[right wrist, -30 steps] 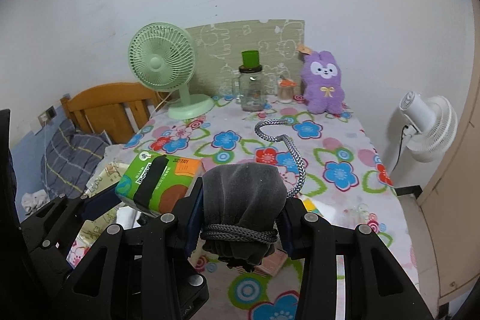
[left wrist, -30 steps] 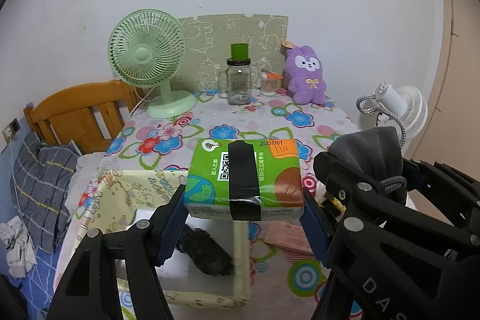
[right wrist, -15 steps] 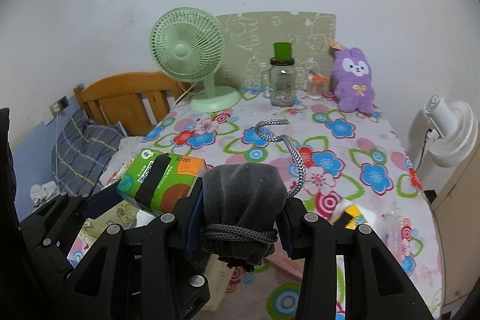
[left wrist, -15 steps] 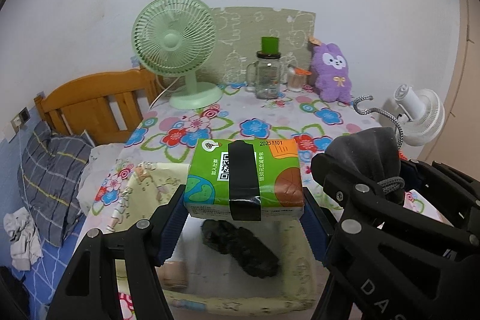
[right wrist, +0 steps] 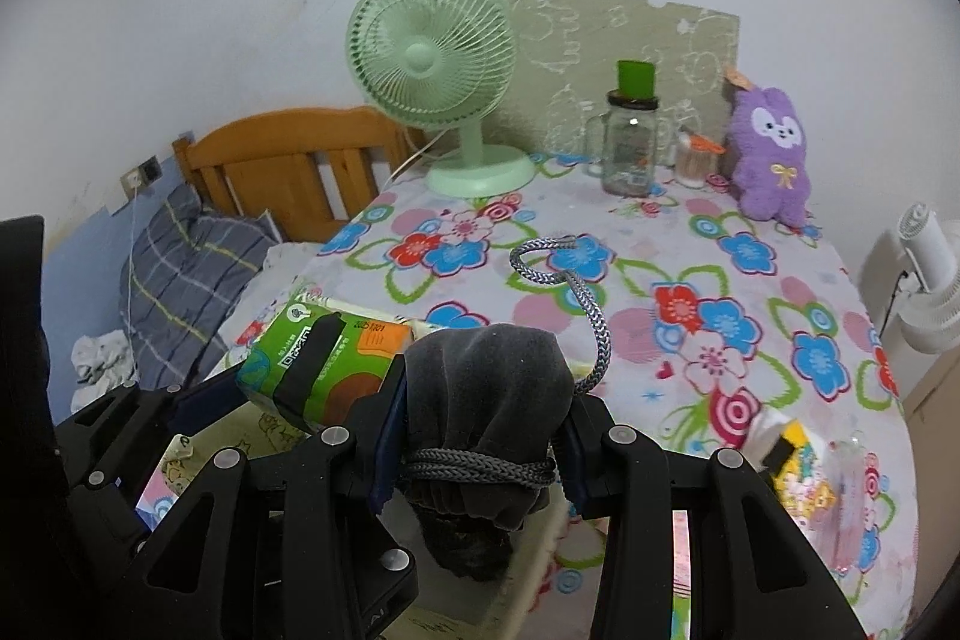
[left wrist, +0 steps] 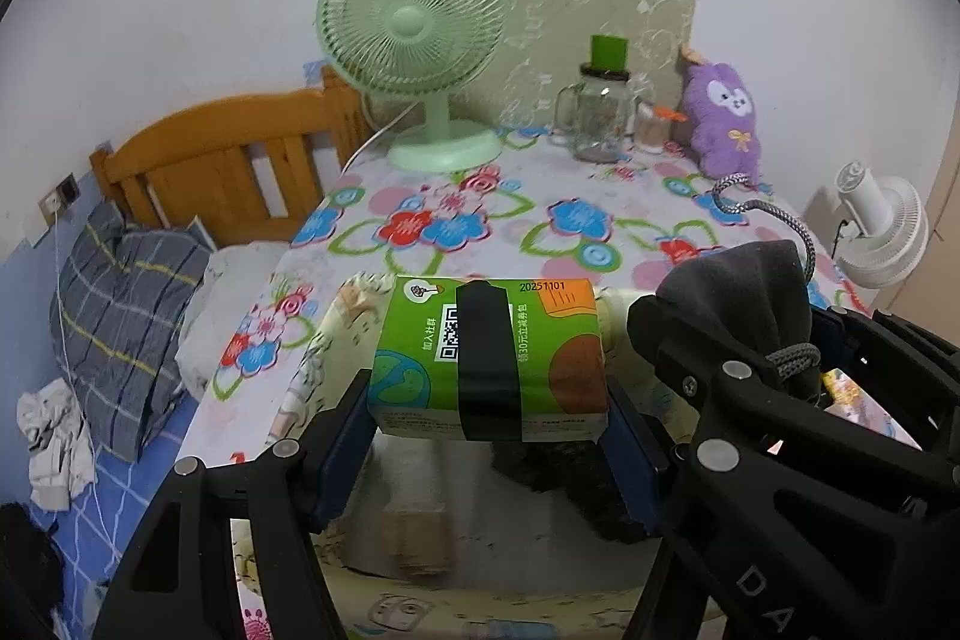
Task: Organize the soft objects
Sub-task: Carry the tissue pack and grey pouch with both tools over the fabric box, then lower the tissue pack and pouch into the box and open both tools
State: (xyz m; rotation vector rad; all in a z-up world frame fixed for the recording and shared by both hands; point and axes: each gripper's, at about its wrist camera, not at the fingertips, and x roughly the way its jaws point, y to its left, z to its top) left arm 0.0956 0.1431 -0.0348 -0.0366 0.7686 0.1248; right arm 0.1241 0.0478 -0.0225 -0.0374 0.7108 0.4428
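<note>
Left hand-held gripper (left wrist: 489, 418) clamped on tissue pack (left wrist: 489, 355), right hand-held gripper (right wrist: 477, 445) on grey pouch (right wrist: 483, 403); box (left wrist: 516, 595) contents blurred.

The left gripper (left wrist: 489, 400) clamps a green tissue pack (left wrist: 489, 358) banded with black tape, held above an open fabric box (left wrist: 480, 568) with a dark item (left wrist: 564, 484) lying inside. Just to its right, the right gripper (left wrist: 762, 370) grips a grey drawstring pouch (left wrist: 738, 292), whose cord (left wrist: 774, 214) arcs upward. Farther back on the flowered table (left wrist: 480, 220) stand a green fan (left wrist: 414, 34), a glass jar (left wrist: 597, 112) and a purple plush (left wrist: 726, 118).
</note>
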